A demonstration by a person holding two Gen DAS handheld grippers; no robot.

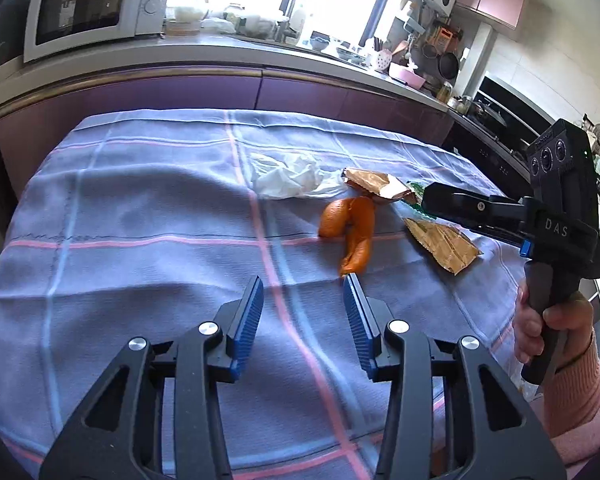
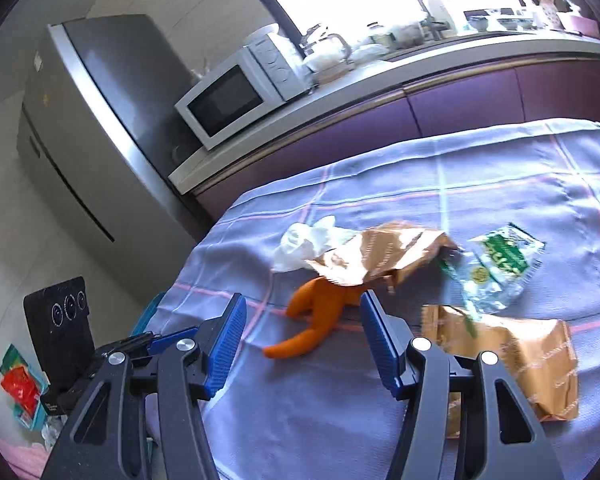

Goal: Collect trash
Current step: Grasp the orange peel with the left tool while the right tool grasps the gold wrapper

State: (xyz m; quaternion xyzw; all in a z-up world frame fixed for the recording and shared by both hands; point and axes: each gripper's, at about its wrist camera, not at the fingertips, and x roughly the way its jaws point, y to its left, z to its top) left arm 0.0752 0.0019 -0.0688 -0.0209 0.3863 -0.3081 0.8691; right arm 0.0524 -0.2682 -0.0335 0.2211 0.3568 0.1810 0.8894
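Trash lies on a lavender checked tablecloth (image 1: 140,240): a crumpled white tissue (image 1: 288,176), an orange peel (image 1: 350,228), two brown paper wrappers (image 1: 374,184) (image 1: 444,244) and a green-and-white plastic wrapper (image 2: 496,264). My left gripper (image 1: 303,280) hovers open over bare cloth just short of the peel, nothing between its blue pads. My right gripper (image 2: 303,300) is open too. The orange peel (image 2: 320,312) lies on the cloth beyond its fingertips, untouched. In the left wrist view a hand (image 1: 548,320) holds the right gripper over the wrappers.
A kitchen counter with a microwave (image 1: 88,12) and purple cabinets runs behind the table, and a fridge (image 2: 100,120) stands at its left end. A stove (image 1: 500,120) sits at the far right. A teal bin (image 2: 24,384) with red and green scraps stands below the table's left edge.
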